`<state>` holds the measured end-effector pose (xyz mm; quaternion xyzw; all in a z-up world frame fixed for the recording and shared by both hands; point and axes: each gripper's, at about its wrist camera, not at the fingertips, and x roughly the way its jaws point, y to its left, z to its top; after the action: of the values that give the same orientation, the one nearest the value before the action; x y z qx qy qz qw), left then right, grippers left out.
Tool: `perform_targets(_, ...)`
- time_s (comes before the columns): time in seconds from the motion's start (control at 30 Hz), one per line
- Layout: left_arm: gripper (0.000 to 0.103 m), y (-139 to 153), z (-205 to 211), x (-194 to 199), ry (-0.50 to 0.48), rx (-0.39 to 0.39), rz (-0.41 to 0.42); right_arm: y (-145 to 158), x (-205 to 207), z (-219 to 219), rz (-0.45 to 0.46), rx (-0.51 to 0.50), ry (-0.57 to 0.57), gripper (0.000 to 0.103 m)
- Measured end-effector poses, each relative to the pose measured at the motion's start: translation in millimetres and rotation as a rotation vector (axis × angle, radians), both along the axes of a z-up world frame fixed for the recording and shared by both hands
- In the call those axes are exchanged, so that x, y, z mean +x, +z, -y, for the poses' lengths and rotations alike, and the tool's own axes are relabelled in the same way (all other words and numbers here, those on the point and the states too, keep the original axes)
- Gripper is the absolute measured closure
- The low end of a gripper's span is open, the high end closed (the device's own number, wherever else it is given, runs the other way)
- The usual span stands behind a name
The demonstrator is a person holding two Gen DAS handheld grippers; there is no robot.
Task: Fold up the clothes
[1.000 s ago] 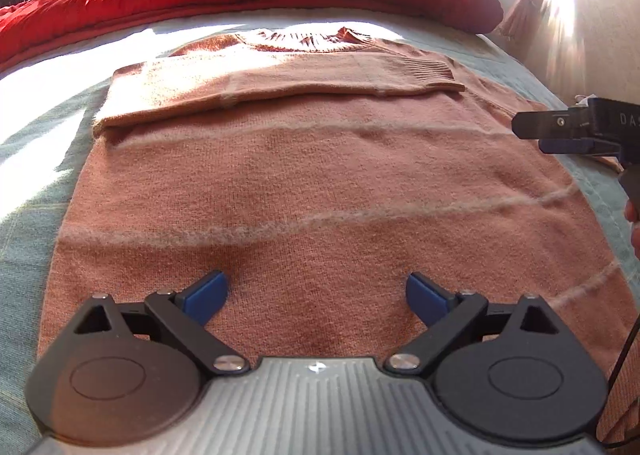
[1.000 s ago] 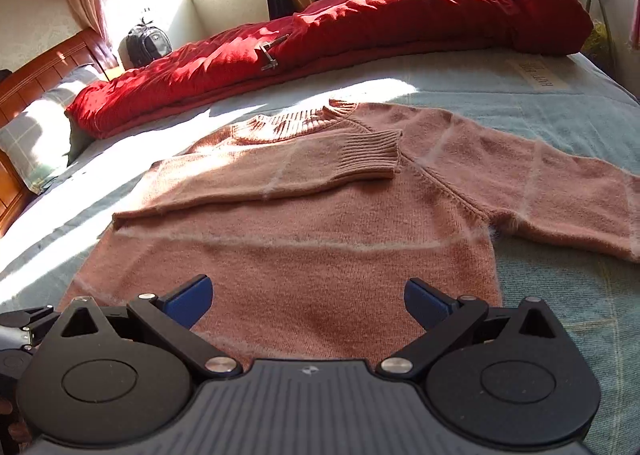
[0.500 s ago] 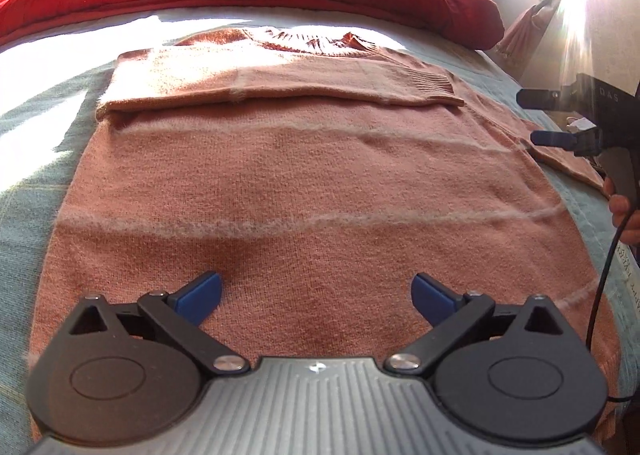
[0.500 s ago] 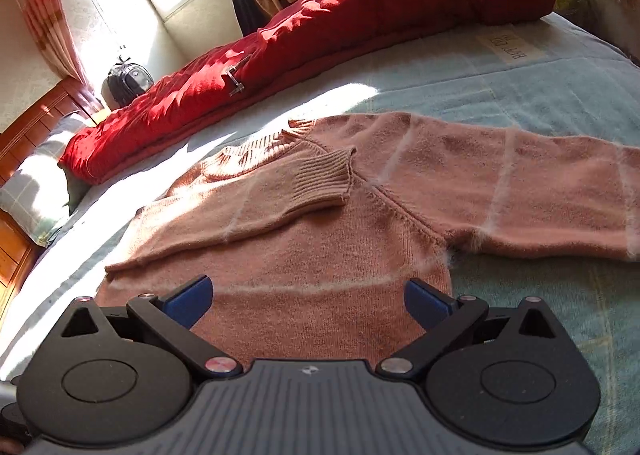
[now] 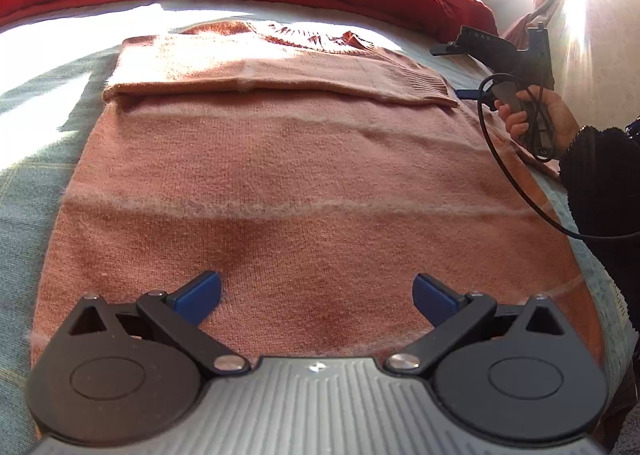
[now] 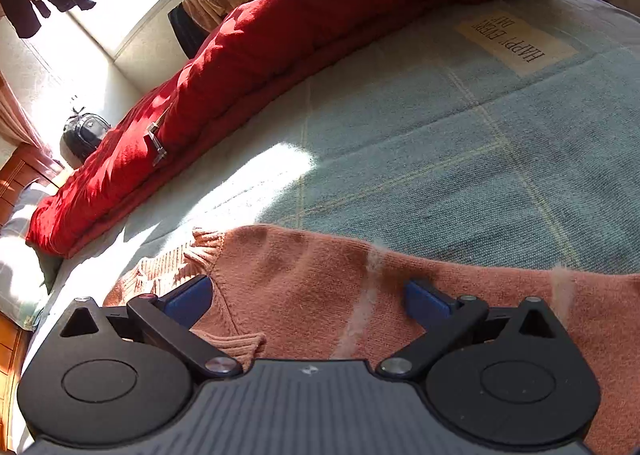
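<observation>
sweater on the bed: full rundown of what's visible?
The sweater is a salmon-pink fuzzy knit with thin pale stripes and ribbed collar and cuffs. It lies flat on the blue-green bedspread, one sleeve folded across the chest, the other stretched sideways. Neither the open left gripper nor the open right gripper grips it.

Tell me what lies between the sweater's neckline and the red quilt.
Only bare blue-green bedsheet, partly sunlit, lies between the sweater neckline and the red quilt. The right wrist view shows it best; the left wrist view agrees.
</observation>
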<state>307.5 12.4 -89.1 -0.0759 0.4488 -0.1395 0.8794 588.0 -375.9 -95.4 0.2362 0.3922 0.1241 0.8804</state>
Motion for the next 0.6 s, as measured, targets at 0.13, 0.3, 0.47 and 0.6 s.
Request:
perform_targets(0.13,0.001,-0.2,1.8,1.8,-0.017,0.016,-0.006,3.8,18.1,-5.1,-0.003,-0.148,-0.094,0.000)
perform_targets(0.3,0.001,-1.0,-0.9,2.4,-0.014,-0.001,-0.007,17.7,12.8,-22.7,-0.001,-0.026,-0.014,0.000)
perform_targets(0.47,0.001,-1.3,-1.6,1.6,-0.022,0.000,-0.007,23.9,7.5,-43.5,-0.004,-0.015,0.049,0.000)
perform_targets(0.6,0.001,-1.5,-1.9,0.7,-0.028,0.002,-0.006,23.1,11.1,-30.6,-0.012,0.040,-0.002,0.000)
